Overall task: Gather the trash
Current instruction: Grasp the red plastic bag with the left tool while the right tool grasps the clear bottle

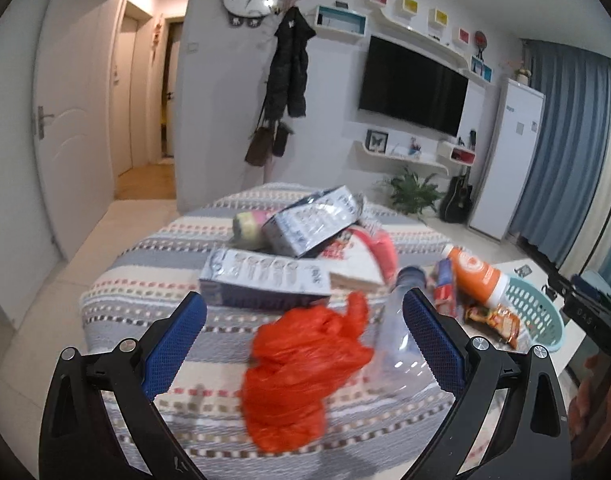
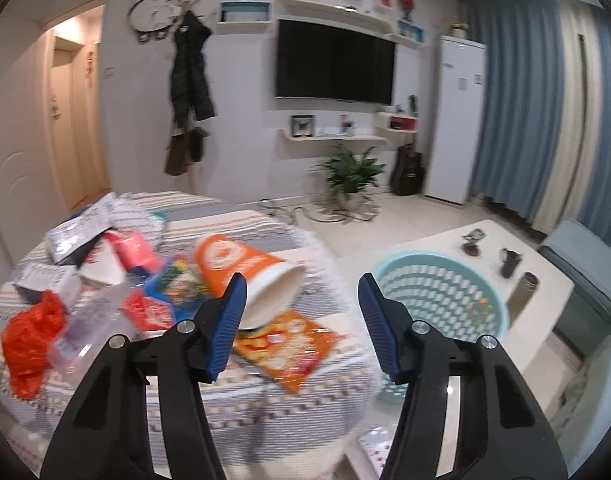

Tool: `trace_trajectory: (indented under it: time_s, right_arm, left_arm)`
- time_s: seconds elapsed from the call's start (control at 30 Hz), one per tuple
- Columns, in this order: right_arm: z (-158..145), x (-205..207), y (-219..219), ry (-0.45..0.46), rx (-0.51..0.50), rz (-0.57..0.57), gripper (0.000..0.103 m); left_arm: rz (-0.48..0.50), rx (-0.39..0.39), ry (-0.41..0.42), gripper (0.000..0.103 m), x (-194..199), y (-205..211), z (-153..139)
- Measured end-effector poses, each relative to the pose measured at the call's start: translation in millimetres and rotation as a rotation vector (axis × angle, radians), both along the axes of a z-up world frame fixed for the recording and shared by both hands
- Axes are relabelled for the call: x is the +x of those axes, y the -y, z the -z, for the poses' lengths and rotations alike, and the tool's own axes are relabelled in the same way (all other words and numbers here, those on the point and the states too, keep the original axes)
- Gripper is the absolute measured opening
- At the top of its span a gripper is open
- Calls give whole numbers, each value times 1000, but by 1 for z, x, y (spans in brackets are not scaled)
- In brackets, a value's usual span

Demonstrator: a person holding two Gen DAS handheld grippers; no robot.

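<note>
On the striped cloth [image 1: 153,264] ahead of me the trash lies scattered: an orange plastic bag [image 1: 301,368] sits between the wide-spread jaws of my left gripper [image 1: 305,344], touching neither finger. My right gripper [image 2: 301,320] is also spread wide and empty, above the orange cup [image 2: 245,272] and snack wrapper [image 2: 289,344], with the teal basket [image 2: 437,304] just beside on the white table [image 2: 545,292]
</note>
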State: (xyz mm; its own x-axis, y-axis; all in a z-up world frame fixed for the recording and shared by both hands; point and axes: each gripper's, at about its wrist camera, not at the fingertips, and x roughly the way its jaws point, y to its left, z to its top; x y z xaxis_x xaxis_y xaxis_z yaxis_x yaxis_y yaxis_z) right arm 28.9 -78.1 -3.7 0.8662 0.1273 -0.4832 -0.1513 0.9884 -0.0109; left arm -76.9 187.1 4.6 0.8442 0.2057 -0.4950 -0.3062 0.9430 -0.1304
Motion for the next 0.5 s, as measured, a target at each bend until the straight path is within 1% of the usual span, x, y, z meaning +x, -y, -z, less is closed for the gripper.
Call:
trace_trajectory:
  time_s: [0.1, 0.23, 0.3, 0.4, 0.47, 0.5]
  right_arm:
    - [0, -3, -21, -13, 6, -60, 54]
    - [3, -6, -46, -43, 16, -130, 54]
    - [6, -10, -59, -79, 40, -179, 54]
    - [11, -15, -78, -117, 45, -235, 55]
    - [15, -18, -92, -142, 49, -267, 55]
    - [17, -18, -97, -155, 54, -284, 57]
  left_arm:
    - [15, -21, -56, 95, 4, -11, 11]
    - [33, -67, -121, 95, 10, -18, 31]
    - [46, -70, -149, 94, 10, -18, 42]
    - [54, -54, -195, 94, 16, -17, 55]
    - [66, -58, -214, 89, 22, -17, 62]
    - [75, -68, -222, 87, 23, -17, 65]
